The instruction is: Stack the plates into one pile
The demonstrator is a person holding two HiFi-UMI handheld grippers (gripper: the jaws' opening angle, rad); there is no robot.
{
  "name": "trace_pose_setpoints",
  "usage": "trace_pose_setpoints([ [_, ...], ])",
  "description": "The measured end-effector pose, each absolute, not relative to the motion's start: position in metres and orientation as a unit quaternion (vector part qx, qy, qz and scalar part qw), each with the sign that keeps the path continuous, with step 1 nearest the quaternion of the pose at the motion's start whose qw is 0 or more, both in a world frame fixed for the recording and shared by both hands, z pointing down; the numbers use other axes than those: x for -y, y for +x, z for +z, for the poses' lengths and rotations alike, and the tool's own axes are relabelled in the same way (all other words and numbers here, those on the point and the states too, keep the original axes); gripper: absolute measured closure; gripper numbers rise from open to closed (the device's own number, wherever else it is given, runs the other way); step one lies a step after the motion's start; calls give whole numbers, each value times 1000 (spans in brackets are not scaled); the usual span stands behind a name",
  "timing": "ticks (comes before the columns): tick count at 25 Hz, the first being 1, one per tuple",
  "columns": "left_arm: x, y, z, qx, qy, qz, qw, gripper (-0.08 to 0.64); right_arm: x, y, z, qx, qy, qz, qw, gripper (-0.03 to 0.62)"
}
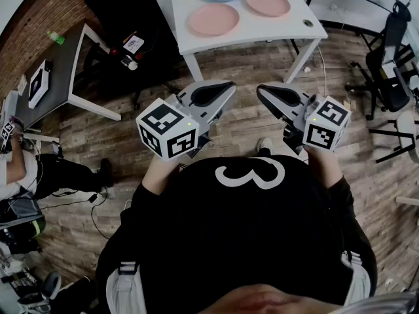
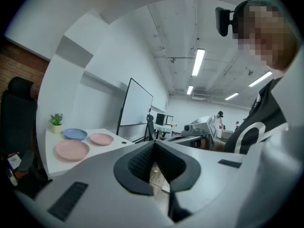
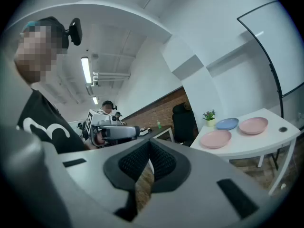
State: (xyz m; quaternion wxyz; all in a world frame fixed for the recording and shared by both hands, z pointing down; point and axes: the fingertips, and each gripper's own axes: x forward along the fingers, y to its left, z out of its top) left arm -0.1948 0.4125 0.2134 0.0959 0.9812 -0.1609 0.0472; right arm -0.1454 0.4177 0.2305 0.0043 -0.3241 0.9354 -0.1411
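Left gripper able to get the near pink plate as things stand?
Probably not yet. The left gripper is shut and held at the person's body, with floor between it and the table. Nothing blocks the near pink plate; a step forward and opened jaws should do.

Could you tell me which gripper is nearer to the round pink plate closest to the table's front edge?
Left. The left gripper hangs almost straight in front of the round pink plate; the right gripper is offset farther right.
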Motion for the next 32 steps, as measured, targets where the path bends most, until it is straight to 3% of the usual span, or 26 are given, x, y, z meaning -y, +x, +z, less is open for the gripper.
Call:
trace_pose_setpoints([
  [16,-401,-171,206,158,982,45,97,545,-404,-124,224,-936,-316,-154,13,568],
  [32,-320,-87,222,173,975,47,129,545,-317,-38,241,-929,-306,-205,30,566],
])
